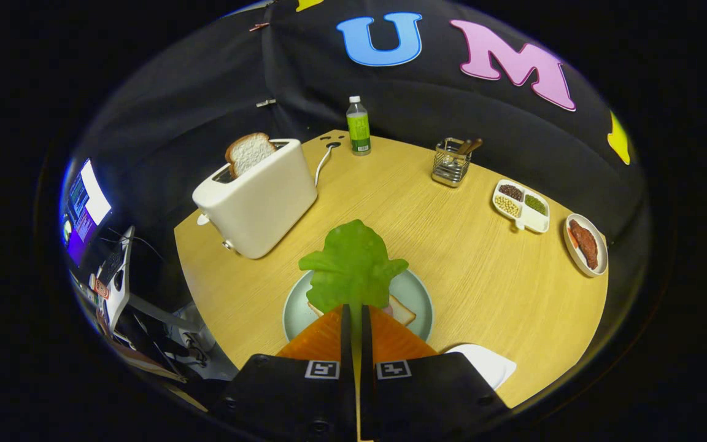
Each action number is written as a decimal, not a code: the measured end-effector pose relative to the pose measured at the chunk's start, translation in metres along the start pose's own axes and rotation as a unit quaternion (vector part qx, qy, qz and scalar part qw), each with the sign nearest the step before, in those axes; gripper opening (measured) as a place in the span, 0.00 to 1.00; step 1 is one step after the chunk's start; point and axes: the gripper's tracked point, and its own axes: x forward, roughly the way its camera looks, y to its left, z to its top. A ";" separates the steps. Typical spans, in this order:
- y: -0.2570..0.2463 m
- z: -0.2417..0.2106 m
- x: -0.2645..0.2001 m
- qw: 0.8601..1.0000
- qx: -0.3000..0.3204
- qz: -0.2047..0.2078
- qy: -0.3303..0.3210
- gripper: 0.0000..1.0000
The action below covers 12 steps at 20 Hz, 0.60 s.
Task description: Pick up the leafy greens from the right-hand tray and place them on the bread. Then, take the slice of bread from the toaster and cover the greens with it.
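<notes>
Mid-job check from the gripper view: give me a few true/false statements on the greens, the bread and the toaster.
1. The gripper is shut on the leafy greens. True.
2. The greens hang over the plate that holds a bread slice. True.
3. The toaster is empty. False: a slice of bread sticks up from its slot.
4. The toaster stands right of the plate. False: it stands beyond it to the left.
5. A green-labelled bottle stands at the table's far edge. True.
</notes>
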 end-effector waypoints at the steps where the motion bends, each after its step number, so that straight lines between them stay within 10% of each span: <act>1: 0.000 -0.003 0.007 1.000 -0.001 -0.003 0.006 0.07; 5: -0.013 -0.015 0.030 0.999 0.002 -0.034 0.032 0.16; 8: -0.010 -0.016 0.038 0.999 0.014 -0.033 0.032 0.71; 12: -0.006 -0.001 0.025 0.999 -0.001 -0.041 -0.008 0.93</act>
